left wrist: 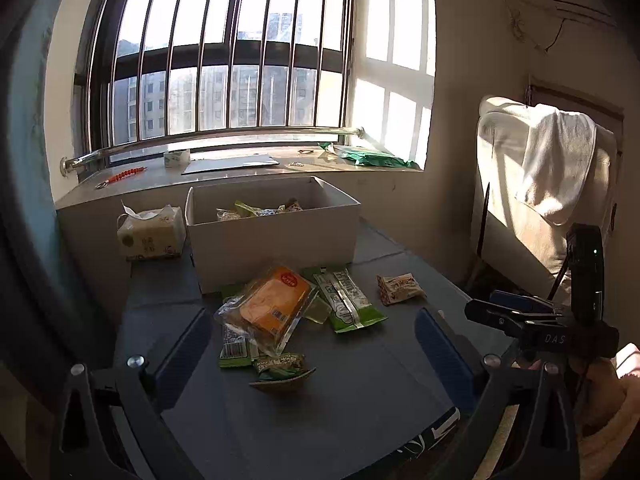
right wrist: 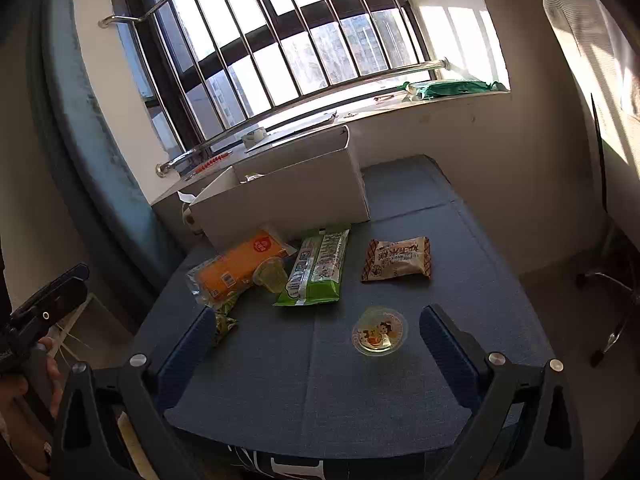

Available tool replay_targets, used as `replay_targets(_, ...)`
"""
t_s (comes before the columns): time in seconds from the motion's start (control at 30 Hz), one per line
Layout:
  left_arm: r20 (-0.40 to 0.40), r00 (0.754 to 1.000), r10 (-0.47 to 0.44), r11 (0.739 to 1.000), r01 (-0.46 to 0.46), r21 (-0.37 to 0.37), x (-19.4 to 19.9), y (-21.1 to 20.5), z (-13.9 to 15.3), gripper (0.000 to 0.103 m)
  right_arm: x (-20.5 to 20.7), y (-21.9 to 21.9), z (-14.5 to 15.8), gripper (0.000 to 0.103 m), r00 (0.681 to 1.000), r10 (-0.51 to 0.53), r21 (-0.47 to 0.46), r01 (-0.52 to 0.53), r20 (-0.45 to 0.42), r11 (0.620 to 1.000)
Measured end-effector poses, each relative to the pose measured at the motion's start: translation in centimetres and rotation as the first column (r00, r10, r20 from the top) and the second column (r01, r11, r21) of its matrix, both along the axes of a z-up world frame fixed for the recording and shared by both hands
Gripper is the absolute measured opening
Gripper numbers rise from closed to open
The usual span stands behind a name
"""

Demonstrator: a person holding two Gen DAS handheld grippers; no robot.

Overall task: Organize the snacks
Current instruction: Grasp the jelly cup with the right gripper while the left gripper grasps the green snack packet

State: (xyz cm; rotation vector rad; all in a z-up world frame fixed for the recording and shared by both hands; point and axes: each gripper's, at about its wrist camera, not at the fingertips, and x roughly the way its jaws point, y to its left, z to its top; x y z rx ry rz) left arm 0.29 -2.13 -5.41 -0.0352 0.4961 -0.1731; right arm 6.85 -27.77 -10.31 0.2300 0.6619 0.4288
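- Both tools were above the near edge of the blue table [right wrist: 400,400], and nothing was between their fingers.
- The left gripper [left wrist: 314,344] was released, its jaws wide apart, and it faced the pile of snacks.
- The right gripper [right wrist: 316,344] was also released and empty; the small jelly cup [right wrist: 379,336] stood on the table between its fingers, closer to the right one, but not touched.
- The white box [left wrist: 272,240] stood at the far side of the table, by the windowsill, with a tissue pack [left wrist: 151,236] just to its left.
- Some packets already lay inside the box, so I judged that the sorting was started but not half finished.
- Outside the box were the orange packet [left wrist: 272,304], which lay on top of other wrappers, the long green packet [left wrist: 346,300] to its right, and the brown-and-white packet [left wrist: 400,289] alone farther right.
- A second clear cup [right wrist: 271,276] sat between the orange and the green packet, and small green wrappers [left wrist: 280,364] lay near the left gripper.
- All these were still to be moved; the jelly cup looked to me the most likely next one.
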Motion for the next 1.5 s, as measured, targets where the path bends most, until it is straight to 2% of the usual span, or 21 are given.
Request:
replay_targets(0.1, -0.012, 1.000, -0.002, 1.000, 0.002, 0.009, -0.1, -0.3, -0.3, 0.103, 0.6, -0.2, -0.8, 0.103, 1.000, -0.012, -0.033, 0.012, -0.006, 0.999)
replay_targets(0.23, 0.004, 1.000, 0.011, 0.998, -0.011, 0.068, -0.5, -1.0, -0.7, 0.103, 1.9, 0.4, -2.3, 0.103, 1.000, -0.005, -0.131, 0.002, -0.022, 0.991)
replay_targets(0.4, -0.028, 1.000, -0.007, 0.999, 0.008, 0.046, -0.3, -1.2, -1.6, 0.103, 4.2, 0.9, -4.9, 0.103, 0.995, 0.018, -0.167, -0.035, -0.100, 0.985)
replay_targets(0.5, -0.063, 0.998, -0.001, 0.999, 0.003, 0.045, 0.0, -1.3, -2.4, 0.103, 5.0, 1.5, -6.0, 0.103, 0.994, 0.024, -0.214, -0.047, -0.108, 0.976)
replay_targets(0.6, -0.079, 0.997, -0.002, 0.999, 0.005, 0.046, 0.2, -1.4, -3.0, 0.103, 5.8, 1.8, -7.0, 0.103, 0.989, 0.039, -0.197, -0.066, -0.141, 0.978)
replay_targets(0.63, -0.083, 0.997, -0.001, 0.999, 0.005, 0.046, 0.2, -1.5, -3.2, 0.103, 5.9, 1.7, -7.2, 0.100, 0.989, 0.041, -0.190, -0.068, -0.143, 0.979)
replay_targets(0.67, -0.087, 0.996, -0.001, 0.999, 0.005, 0.043, 0.3, -1.4, -3.4, 0.103, 6.1, 1.7, -7.3, 0.083, 0.988, 0.045, -0.185, -0.072, -0.149, 0.980)
replay_targets(0.7, -0.095, 0.995, 0.000, 0.999, 0.004, 0.038, 0.4, -1.4, -3.6, 0.103, 6.2, 1.8, -7.4, 0.060, 0.987, 0.040, -0.196, -0.072, -0.159, 0.978)
replay_targets(0.73, -0.101, 0.995, 0.002, 0.999, 0.002, 0.032, 0.5, -1.3, -3.8, 0.103, 6.2, 1.9, -7.4, 0.052, 0.987, 0.038, -0.206, -0.070, -0.156, 0.976)
replay_targets(0.9, -0.155, 0.988, 0.005, 1.000, -0.008, -0.019, 1.9, -0.7, -5.1, 0.103, 5.1, 2.4, -6.8, 0.051, 0.988, 0.069, -0.234, -0.100, -0.135, 0.967)
replay_targets(0.97, -0.213, 0.977, -0.008, 0.999, -0.003, -0.054, 3.3, -0.4, -6.3, 0.103, 4.7, 2.0, -6.3, 0.051, 0.988, 0.069, -0.199, -0.095, -0.136, 0.975)
replay_targets(1.07, -0.309, 0.951, 0.014, 0.997, -0.037, -0.068, 5.7, 0.0, -8.6, 0.103, 3.8, 1.6, -5.1, 0.051, 0.992, 0.064, -0.174, -0.083, -0.112, 0.981)
replay_targets(1.3, -0.440, 0.895, 0.077, 0.996, -0.089, -0.008, 9.7, 0.9, -12.2, 0.102, 1.6, 1.2, -3.2, 0.051, 0.994, 0.073, -0.173, -0.085, -0.076, 0.981)
replay_targets(1.4, -0.453, 0.886, 0.096, 0.995, -0.101, 0.012, 10.3, 1.5, -12.8, 0.102, 1.1, 1.0, -3.1, 0.051, 0.995, 0.074, -0.163, -0.085, -0.074, 0.983)
replay_targets(1.43, -0.457, 0.885, 0.092, 0.996, -0.091, 0.024, 10.3, 1.5, -13.0, 0.100, 1.0, 1.0, -3.0, 0.051, 0.995, 0.073, -0.163, -0.083, -0.072, 0.983)
replay_targets(1.5, -0.452, 0.890, 0.066, 0.998, -0.059, 0.029, 10.0, 1.7, -13.2, 0.081, 1.0, 1.0, -3.0, 0.051, 0.994, 0.078, -0.163, -0.089, -0.074, 0.983)
